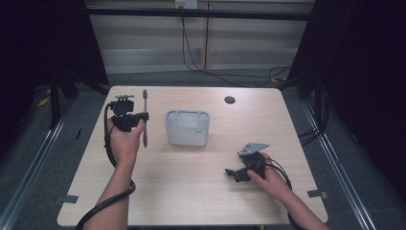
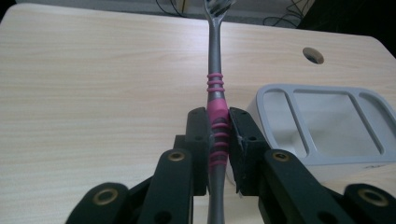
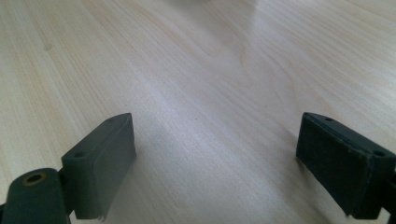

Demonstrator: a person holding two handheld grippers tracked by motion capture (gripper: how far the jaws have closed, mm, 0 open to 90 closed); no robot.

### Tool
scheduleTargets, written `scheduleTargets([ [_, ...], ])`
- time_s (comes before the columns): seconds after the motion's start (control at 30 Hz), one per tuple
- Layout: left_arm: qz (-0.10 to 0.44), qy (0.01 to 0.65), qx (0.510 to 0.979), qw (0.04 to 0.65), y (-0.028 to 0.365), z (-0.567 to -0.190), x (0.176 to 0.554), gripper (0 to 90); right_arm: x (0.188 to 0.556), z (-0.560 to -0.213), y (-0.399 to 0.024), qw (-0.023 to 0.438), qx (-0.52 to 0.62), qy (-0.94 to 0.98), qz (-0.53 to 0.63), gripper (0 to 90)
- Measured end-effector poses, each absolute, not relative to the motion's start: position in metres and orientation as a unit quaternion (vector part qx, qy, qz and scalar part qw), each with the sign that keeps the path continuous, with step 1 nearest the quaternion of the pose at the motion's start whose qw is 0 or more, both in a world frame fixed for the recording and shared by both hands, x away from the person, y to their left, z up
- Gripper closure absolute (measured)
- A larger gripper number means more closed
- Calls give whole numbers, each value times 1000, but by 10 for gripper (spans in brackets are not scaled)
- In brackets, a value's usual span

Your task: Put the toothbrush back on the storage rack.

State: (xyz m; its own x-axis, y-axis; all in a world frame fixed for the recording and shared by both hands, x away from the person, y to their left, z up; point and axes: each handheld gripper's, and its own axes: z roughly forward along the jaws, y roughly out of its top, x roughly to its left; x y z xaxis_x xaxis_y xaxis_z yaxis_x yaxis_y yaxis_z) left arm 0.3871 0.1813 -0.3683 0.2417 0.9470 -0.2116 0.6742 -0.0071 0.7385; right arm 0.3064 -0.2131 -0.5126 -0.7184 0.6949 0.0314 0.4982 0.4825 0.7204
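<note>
Left claw (image 2: 218, 154) is clamping pink-ribbed grey toothbrush (image 2: 215, 98) left of grey plastic holder (image 2: 322, 123); right claw (image 3: 217, 163) is gaping; next: slotting toothbrush in.

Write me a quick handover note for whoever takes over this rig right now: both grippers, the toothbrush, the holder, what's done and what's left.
Left gripper: shut on the toothbrush at its pink grip, lifted off the table, head pointing away, left of the holder.
Right gripper: open, nothing between its jaws, low over the table's right side.
Holder: white, compartmented, mid-table; I can't see anything in it.
Done: toothbrush picked up.
Left, probably: stand the toothbrush in a compartment and let go.
</note>
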Motion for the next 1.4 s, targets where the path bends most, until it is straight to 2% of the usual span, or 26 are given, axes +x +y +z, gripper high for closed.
scheduleTargets([
  [1.4, 215, 572, 651, 449, 175, -339, 395, 791, 307, -513, -213, 134, 349, 851, 369, 111],
])
